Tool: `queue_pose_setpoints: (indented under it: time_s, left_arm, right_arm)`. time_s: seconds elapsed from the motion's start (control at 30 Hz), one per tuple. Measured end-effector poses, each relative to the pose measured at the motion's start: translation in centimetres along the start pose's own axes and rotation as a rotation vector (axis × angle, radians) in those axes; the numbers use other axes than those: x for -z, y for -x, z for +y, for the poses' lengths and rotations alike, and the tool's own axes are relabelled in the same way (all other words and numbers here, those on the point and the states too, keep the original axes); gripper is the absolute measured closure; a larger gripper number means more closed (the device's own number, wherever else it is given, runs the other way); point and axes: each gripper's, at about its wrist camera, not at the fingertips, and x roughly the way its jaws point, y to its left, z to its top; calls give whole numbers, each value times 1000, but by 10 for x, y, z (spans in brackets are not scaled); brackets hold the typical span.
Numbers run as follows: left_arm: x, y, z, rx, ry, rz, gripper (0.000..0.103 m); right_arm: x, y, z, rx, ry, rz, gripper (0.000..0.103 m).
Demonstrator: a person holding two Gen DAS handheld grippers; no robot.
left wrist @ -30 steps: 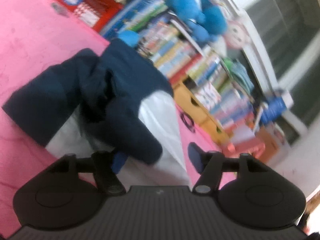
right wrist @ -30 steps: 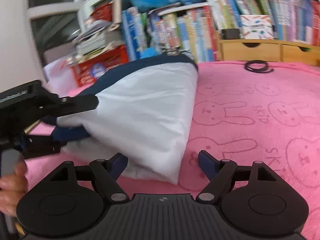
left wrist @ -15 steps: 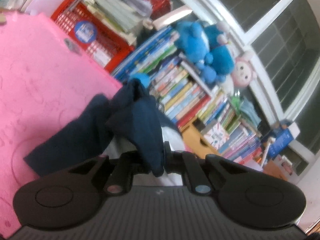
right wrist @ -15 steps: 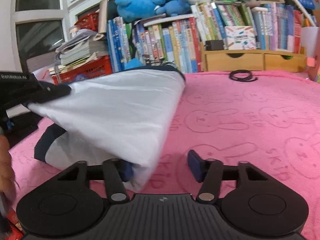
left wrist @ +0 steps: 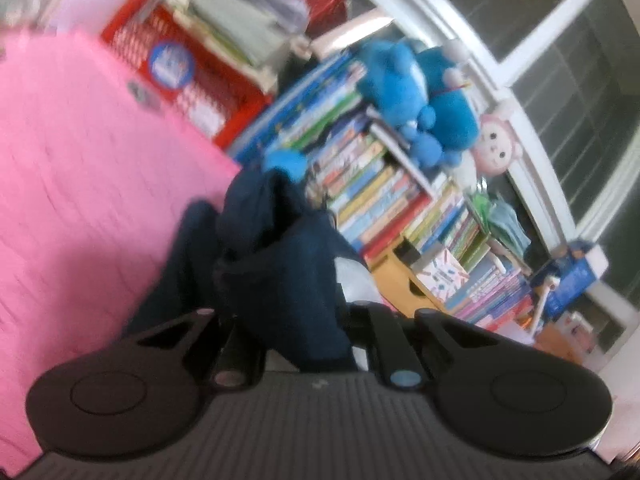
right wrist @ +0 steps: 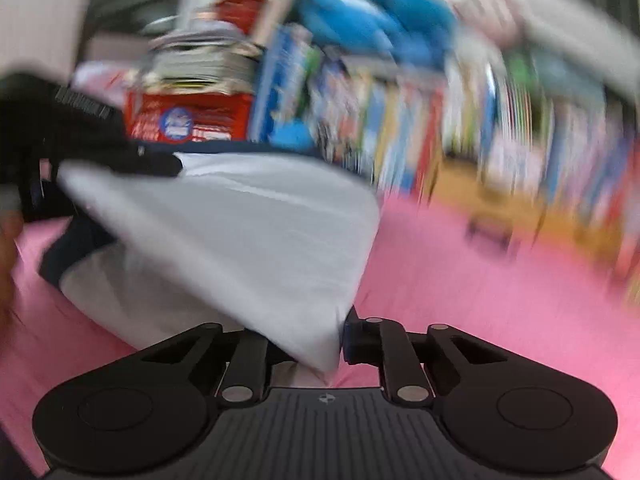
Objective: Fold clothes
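Observation:
The garment is a shirt with a white body [right wrist: 240, 232] and navy sleeves [left wrist: 280, 260], and it lies partly lifted off the pink bunny-print towel [left wrist: 80, 160]. My left gripper [left wrist: 304, 320] has its jaws closing on a bunched navy fold that the pads press between them. In the right wrist view that left gripper [right wrist: 120, 156] holds up the shirt's far left corner. The jaws of my right gripper [right wrist: 320, 344] are closing on the near white corner, which is pinched between the pads and raised off the towel [right wrist: 480, 300]. The right wrist view is blurred.
Behind the towel stand a red basket [left wrist: 192, 76] of papers, a long row of books [left wrist: 380, 192], blue plush toys [left wrist: 420, 100] and a wooden drawer box [left wrist: 404, 280]. A window [left wrist: 560, 60] lies beyond. A person's hand [right wrist: 6, 248] shows at the left edge.
Both grippers went from open to closed on the shirt: the left on the navy fold, the right on the white corner. Both corners have lifted off the towel, and the right gripper has rolled.

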Motion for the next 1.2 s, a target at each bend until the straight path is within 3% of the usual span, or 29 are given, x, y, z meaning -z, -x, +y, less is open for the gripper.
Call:
queue_pose_setpoints:
  time_s: [0.13,0.27,0.47,0.7,0.93,1.1,1.2]
  left_arm:
    - [3,12,13,-29,-30,10,91]
    - [4,23,24,-58,-48,17,90]
    - [4,33,26,-94,-93,16,90]
    - [9,38,24,-129,-118,5,89]
    - [-2,48,19,-164,-212,-2,87]
    - [-1,50,23,-162,-180,15,87]
    - [-7,53,31,-129,-106,18,87]
  right_arm:
    - [1,-4,-1,-17,71,-16,87]
    - [11,-8,0,-33,62,4,87]
    - [17,-7,-2,-55,4,9,87]
    - [27,-13,-8,-92,-182,74,83]
    - [28,-7,-5,-96,-196,15,88]
    - [21,-7,-11,-102,-191,-21,89]
    - [21,-8,-13,-109,-180,-22,89]
